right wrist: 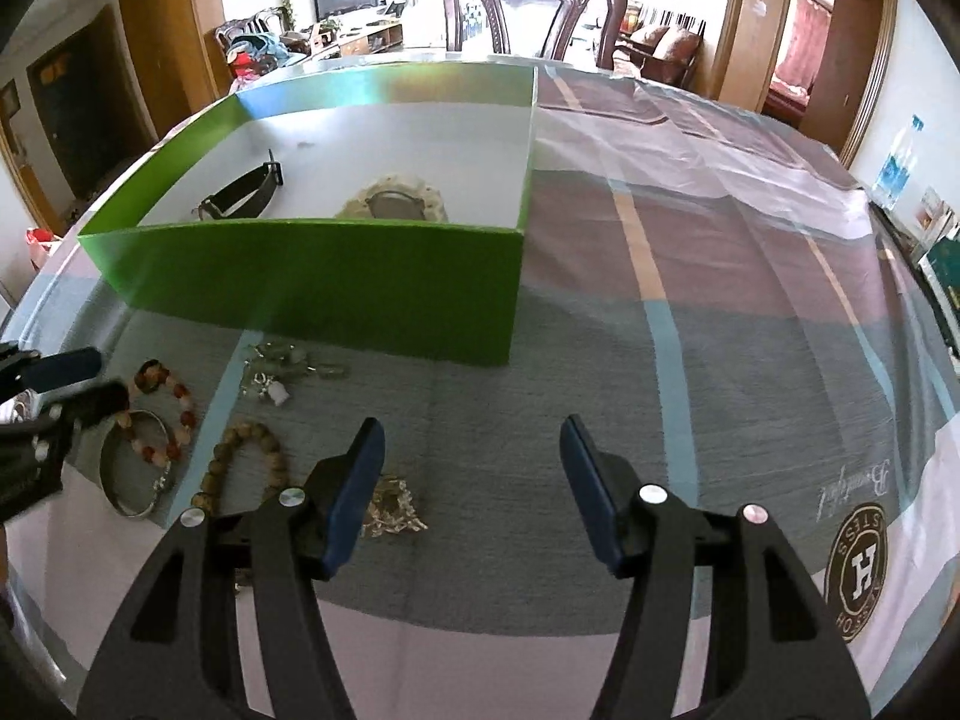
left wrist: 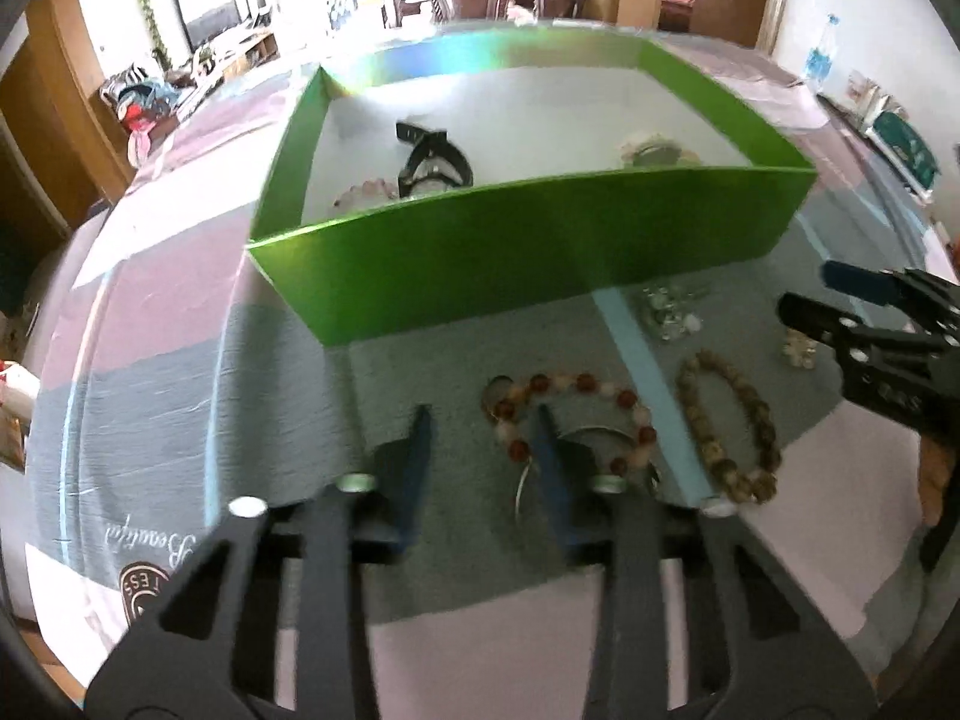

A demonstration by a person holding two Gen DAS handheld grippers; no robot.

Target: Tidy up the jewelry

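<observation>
A green box (left wrist: 540, 240) (right wrist: 312, 282) stands on the table and holds a black watch (left wrist: 432, 162) (right wrist: 240, 195) and a pale bracelet (right wrist: 393, 198). In front of it lie a red-and-white bead bracelet (left wrist: 576, 387) (right wrist: 174, 396), a silver bangle (right wrist: 129, 480), a brown bead bracelet (left wrist: 732, 420) (right wrist: 240, 456), a clear crystal piece (left wrist: 669, 309) (right wrist: 276, 375) and a small gold piece (right wrist: 393, 510). My left gripper (left wrist: 483, 420) is open, its right finger over the red-and-white bracelet. My right gripper (right wrist: 471, 429) is open and empty, just right of the gold piece.
The table has a striped grey, pink and white cloth (right wrist: 720, 300). A wooden chair (right wrist: 534, 6) stands behind the far edge. A water bottle (right wrist: 897, 162) and boxes are at the far right edge.
</observation>
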